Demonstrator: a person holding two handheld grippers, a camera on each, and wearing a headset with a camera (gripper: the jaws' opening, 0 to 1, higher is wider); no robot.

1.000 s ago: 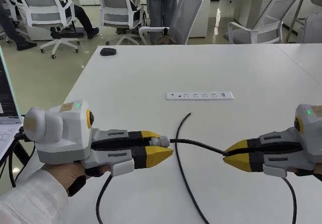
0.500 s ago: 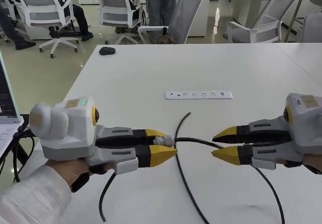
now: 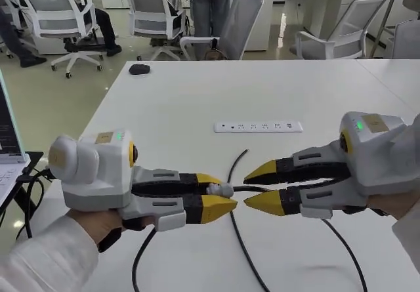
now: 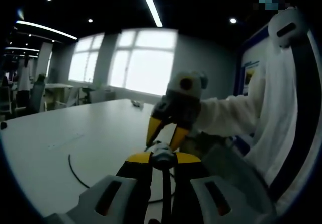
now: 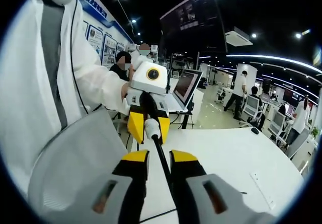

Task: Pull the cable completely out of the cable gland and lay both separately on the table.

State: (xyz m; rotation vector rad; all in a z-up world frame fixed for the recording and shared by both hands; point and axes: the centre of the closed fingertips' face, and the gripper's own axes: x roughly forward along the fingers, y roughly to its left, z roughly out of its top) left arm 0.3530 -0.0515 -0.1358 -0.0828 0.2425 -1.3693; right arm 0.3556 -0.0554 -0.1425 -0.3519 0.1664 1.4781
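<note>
Left tool (image 3: 224, 192) pinching the cable gland (image 3: 219, 189)!
Right tool (image 3: 257, 187) gapes around the cable (image 3: 238, 188) just right of it, over the near white counter (image 3: 197, 95); power strip (image 3: 258, 126) beyond, office chairs (image 3: 152, 10) far.

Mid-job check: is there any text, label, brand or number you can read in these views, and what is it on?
No text can be read.
Left tan sticker, on the left hand-held gripper: too small.
Right tan sticker, on the right hand-held gripper: too small.
Power strip markings: too small.
Wall posters: blurred.
Overhead screen: blurred.
Laptop screen: blurred.
</note>
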